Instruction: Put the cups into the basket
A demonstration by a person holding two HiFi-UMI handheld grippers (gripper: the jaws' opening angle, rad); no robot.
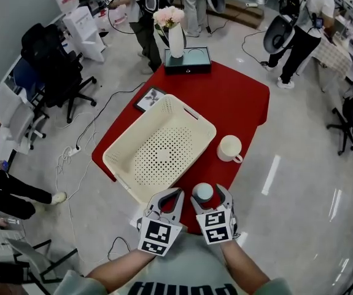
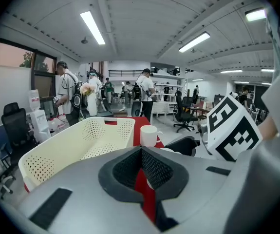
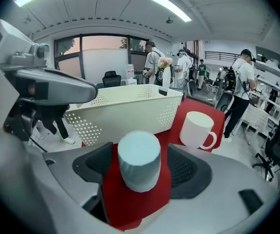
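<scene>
A small pale blue cup (image 1: 203, 192) stands upside down on the red table (image 1: 240, 103) near its front edge. My right gripper (image 1: 210, 195) is open around it; in the right gripper view the cup (image 3: 138, 161) sits between the dark pads (image 3: 191, 172) with gaps on both sides. A white handled mug (image 1: 229, 147) stands farther right, beside the cream perforated basket (image 1: 120, 165), which holds nothing. My left gripper (image 1: 170, 194) is shut and holds nothing, just left of the cup, at the basket's near corner. The left gripper view shows the basket (image 2: 71, 145) and mug (image 2: 148, 135) ahead.
At the table's far end a black box (image 1: 187, 61) carries a white vase of flowers (image 1: 176, 39). A framed picture (image 1: 150, 98) lies by the basket's far left corner. Office chairs (image 1: 53, 66), cables and several people stand around the table.
</scene>
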